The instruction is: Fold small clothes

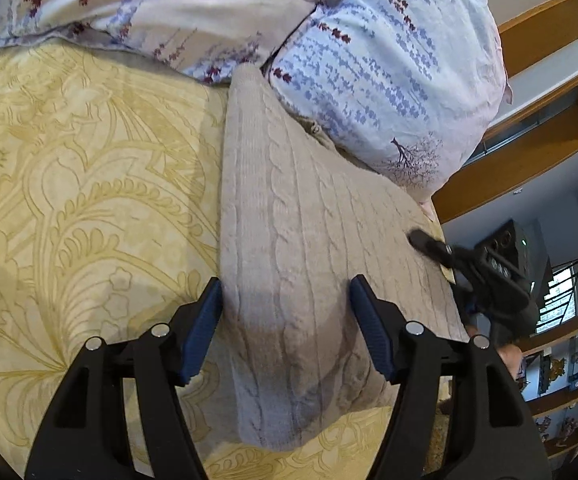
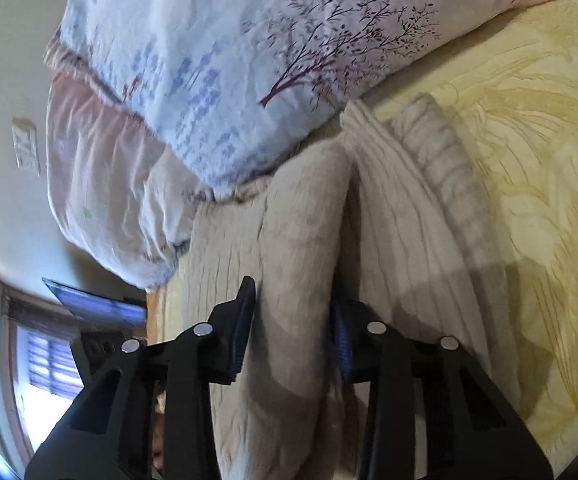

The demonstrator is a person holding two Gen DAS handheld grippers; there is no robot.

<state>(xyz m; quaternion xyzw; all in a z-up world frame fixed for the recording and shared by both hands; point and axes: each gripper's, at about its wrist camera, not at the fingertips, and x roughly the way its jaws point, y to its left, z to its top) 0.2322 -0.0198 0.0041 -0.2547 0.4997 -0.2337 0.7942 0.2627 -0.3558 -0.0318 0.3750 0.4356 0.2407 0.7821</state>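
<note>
A beige cable-knit sweater [image 1: 297,248] lay folded on the bed, on a yellow bedspread [image 1: 81,184] with a leaf pattern. Its far end reached up against a pale blue floral pillow [image 1: 389,92], and a white floral duvet [image 1: 161,12] was bunched behind.

In the left wrist view, the left gripper [image 1: 286,324] sat low over the near end of the sweater. Its 2 blue-padded fingers [image 1: 205,328] stood apart, 1 at the sweater's left folded edge and 1 over the knit surface. The fabric between them lay flat and was not pinched. The right gripper [image 1: 425,242] appeared at the sweater's right edge, by the side of the bed, with its dark tip on the knit. Motion blur obscured its detail in this view.

In the right wrist view, the right gripper [image 2: 293,332] had a thick raised fold of the sweater [image 2: 301,240] filling the space between its 2 fingers [image 2: 241,336]. The left finger pressed against the fold; the right finger was partly hidden behind the fabric. Whether the fingers were clamped on the fold or merely straddling it could not be told. Further folded layers of the sweater lay to the right of the fold, on the bedspread [image 2: 537,160]. The pillow [image 2: 217,64] lay beyond the sweater.
</note>
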